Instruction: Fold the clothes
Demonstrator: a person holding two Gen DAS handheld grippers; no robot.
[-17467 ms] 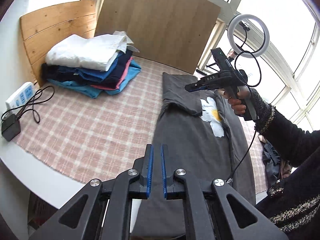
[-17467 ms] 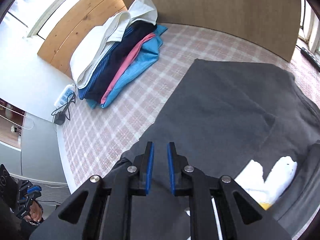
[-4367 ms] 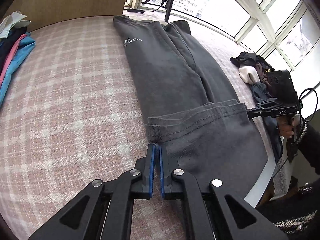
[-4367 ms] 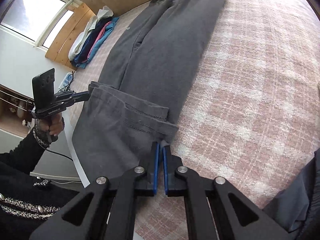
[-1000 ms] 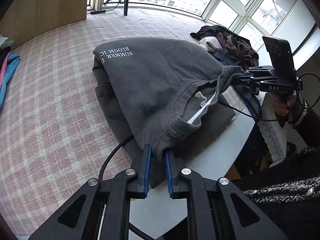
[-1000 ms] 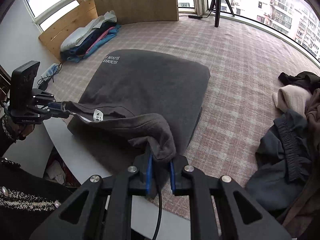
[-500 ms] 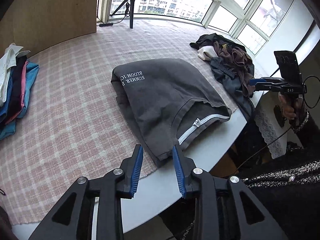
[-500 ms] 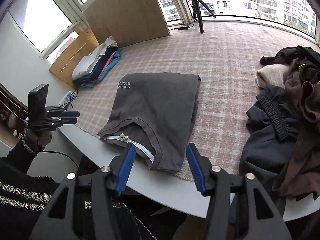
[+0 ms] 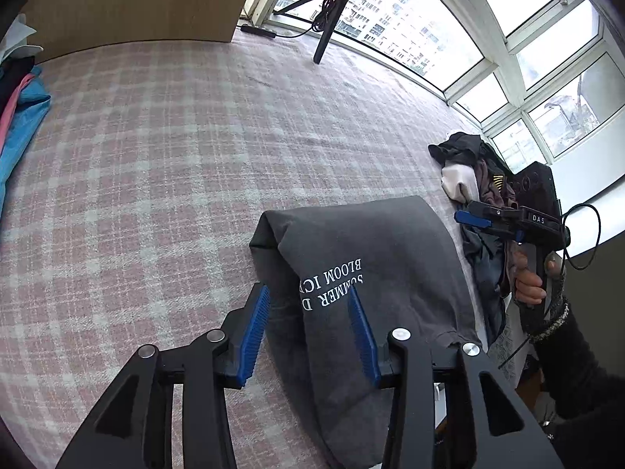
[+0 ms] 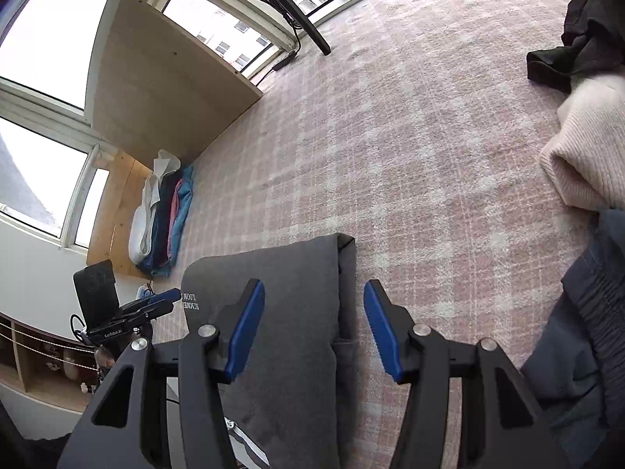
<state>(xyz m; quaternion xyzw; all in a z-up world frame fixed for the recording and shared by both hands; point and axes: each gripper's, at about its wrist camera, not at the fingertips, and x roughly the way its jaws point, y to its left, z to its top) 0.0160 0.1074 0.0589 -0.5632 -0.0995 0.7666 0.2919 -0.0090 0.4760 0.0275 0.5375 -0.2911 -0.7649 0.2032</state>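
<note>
Folded grey sweatshirt [image 9: 375, 273]: lies on the pink plaid cloth [image 9: 156, 156] that covers the bench, at about 6 o'clock in both wrist views. White lettering faces up; it reads partly "SUMMER" and "BLOOM", the rest cut off by the fold. Its near end runs out of frame.

Left tongs [image 9: 308, 330]: spread wide, empty, blue pads straddling the sweatshirt's left edge. Contact with the fabric cannot be told.

Right tongs [image 10: 314, 326]: spread wide, empty, straddling the sweatshirt's right edge; the left pad is over the cloth of the garment, the right pad over bare plaid. In the left view they appear at 3 o'clock, held by a hand [image 9: 527, 277] in a dark sleeve.

Stack of folded clothes [image 10: 162, 219]: white, navy, pink and blue layers, at 9 o'clock in the right view, against a wooden panel [image 10: 156, 90]. The left view shows only a sliver at its edge.

Unfolded heap [image 9: 476, 179]: dark garments and a cream knit, at 3 o'clock in the left view, partly hidden behind the right tongs; individual items hard to separate.

Ring light on tripod [image 9: 332, 15]: at 12 o'clock, ring cropped by the frame.
</note>
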